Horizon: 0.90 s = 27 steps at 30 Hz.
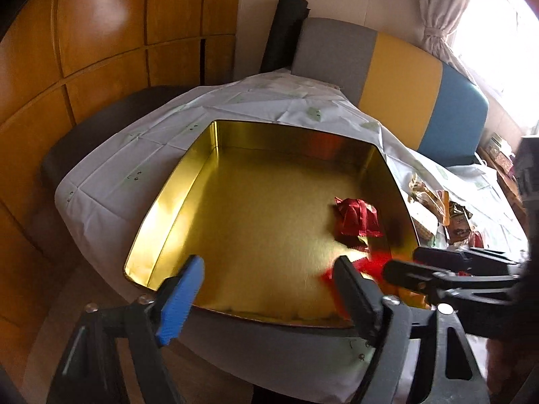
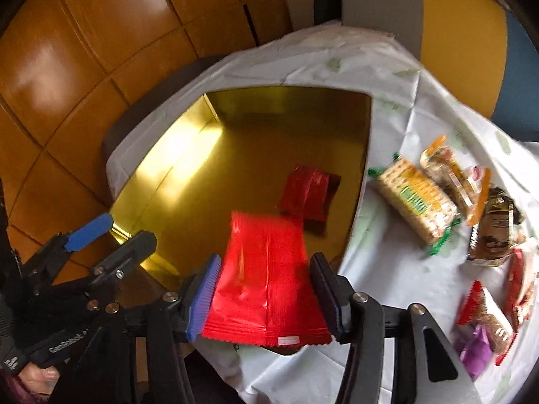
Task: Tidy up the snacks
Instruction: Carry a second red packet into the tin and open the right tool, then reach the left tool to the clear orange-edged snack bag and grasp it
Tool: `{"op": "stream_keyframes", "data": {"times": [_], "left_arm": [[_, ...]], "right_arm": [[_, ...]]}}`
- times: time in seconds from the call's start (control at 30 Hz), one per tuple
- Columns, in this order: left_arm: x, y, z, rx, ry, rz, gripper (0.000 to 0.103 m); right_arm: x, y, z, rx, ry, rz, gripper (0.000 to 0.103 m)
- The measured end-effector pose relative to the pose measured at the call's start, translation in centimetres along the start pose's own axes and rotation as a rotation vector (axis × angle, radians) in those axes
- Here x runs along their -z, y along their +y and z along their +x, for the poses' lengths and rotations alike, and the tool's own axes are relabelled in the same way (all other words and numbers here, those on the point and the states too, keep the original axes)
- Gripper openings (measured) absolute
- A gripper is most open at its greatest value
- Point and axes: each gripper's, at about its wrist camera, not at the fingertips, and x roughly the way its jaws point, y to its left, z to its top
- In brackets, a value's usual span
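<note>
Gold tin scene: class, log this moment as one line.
right gripper: shut on red packet, above gold tin | left gripper: open | in tin: dark red packet

1. You can read "GenRobot" in pale letters on the black handle of the left gripper (image 2: pixel 111 235), low in the right wrist view.
2. Print on the snack packets (image 2: pixel 416 198) is too blurred to read.

You had most of the gold tin's (image 2: pixel 188 155) floor bare. A dark red packet (image 2: pixel 308 193) lay near its right wall. Snack packets (image 2: pixel 438 198) crowded the worktop (image 2: pixel 380 67) just right of it.
</note>
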Motion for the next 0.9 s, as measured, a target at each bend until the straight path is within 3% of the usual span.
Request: {"op": "stream_keyframes", "data": {"times": [0.4,0.9], "left_arm": [[0.2,-1.6,-0.6,0.016,0.011,0.031,0.072],[0.6,-5.1,-1.3,0.047,0.007,0.135,0.072]], "right_arm": [[2.4,-1.6,-3.7,0.05,-0.123,0.072,0.056],[7.5,-8.4,-9.0,0.265,-0.205,0.161,0.056]]}}
